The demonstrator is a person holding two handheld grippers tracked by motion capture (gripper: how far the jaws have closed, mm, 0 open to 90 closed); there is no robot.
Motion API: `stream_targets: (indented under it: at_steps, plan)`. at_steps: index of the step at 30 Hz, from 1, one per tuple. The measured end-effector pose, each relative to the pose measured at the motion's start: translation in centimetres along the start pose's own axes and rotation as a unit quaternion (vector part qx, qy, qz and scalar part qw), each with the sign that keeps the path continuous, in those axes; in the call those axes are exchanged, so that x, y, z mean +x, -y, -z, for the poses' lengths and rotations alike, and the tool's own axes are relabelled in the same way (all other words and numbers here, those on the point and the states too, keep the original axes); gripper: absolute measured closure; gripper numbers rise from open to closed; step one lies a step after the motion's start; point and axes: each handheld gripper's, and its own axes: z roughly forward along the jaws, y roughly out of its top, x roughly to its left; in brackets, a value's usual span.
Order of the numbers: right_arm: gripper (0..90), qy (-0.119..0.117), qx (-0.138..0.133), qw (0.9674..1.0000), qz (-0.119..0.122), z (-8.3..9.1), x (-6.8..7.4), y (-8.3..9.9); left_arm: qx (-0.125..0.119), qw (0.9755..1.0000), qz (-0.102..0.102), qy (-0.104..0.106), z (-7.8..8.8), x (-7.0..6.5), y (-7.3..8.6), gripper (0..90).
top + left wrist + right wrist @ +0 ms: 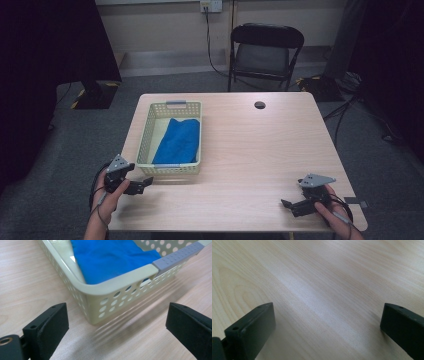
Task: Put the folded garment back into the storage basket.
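High view: basket [145, 135] on table [260, 150] holds a folded blue cloth [177, 140]. Left gripper [142, 184] just beside its near corner, jaws spread, empty; right gripper [290, 205] well apart, likewise released

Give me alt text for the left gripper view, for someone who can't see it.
A cream perforated plastic basket holding a folded blue cloth sits on a light wooden table, its near corner just ahead of the left gripper. The gripper's two black jaws stand wide apart with nothing between them. A grey handle caps the basket's rim at upper right.
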Motion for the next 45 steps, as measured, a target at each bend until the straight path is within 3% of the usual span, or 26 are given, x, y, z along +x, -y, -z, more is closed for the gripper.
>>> stream_targets:
  at_steps: [31, 45]
  plan:
    - [0.0, 0.0, 0.0, 1.0, 0.0, 0.0, 0.0, 0.0, 0.024, 0.9997, -0.005, -0.007, -1.1, 0.1, 0.8, 4.4]
    - [0.0, 0.0, 0.0, 1.0, 0.0, 0.0, 0.0, 0.0, 0.047, 0.9987, -0.014, -0.014, -1.8, 0.1, 1.2, 4.4]
